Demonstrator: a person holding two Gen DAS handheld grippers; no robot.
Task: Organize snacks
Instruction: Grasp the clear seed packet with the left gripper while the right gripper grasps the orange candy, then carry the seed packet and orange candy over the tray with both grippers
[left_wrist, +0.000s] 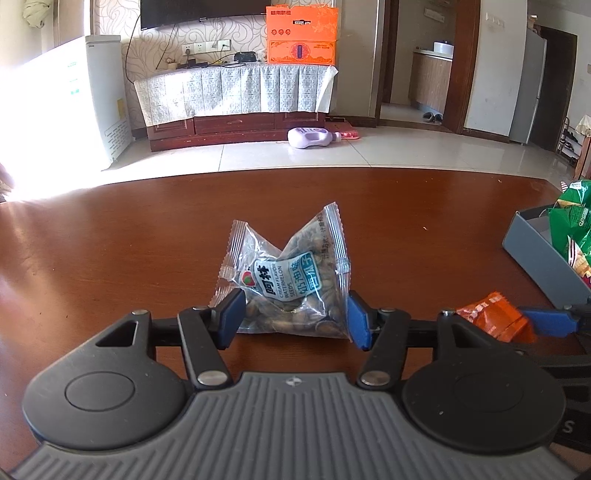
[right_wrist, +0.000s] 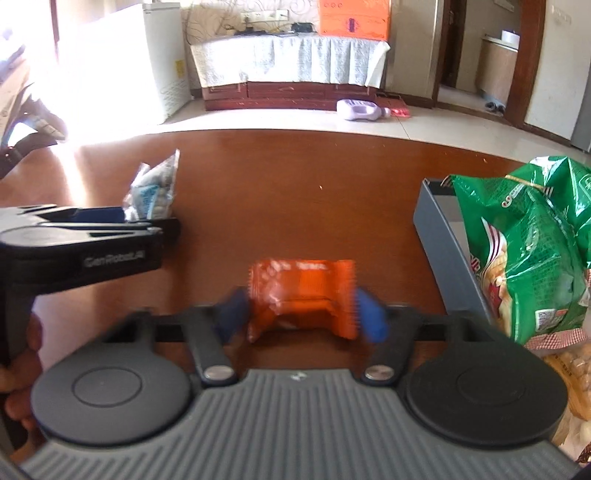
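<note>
Left wrist view: my left hand-held gripper (left_wrist: 295, 317) is half closed, both pads pressing the sides of the seed packet (left_wrist: 288, 275), which sits on the worktop (left_wrist: 110, 240) straight ahead of it. The bin (left_wrist: 535, 254) lies off to its right.

Right wrist view: my right hand-held gripper (right_wrist: 299, 314) grips the orange packet (right_wrist: 303, 295) between its pads, though blur softens the contact. The bin (right_wrist: 443, 243) with the green bag (right_wrist: 532, 251) stands just to its right. I judge both pick-ups are under way; next, lift and carry each packet rightward into the bin.
</note>
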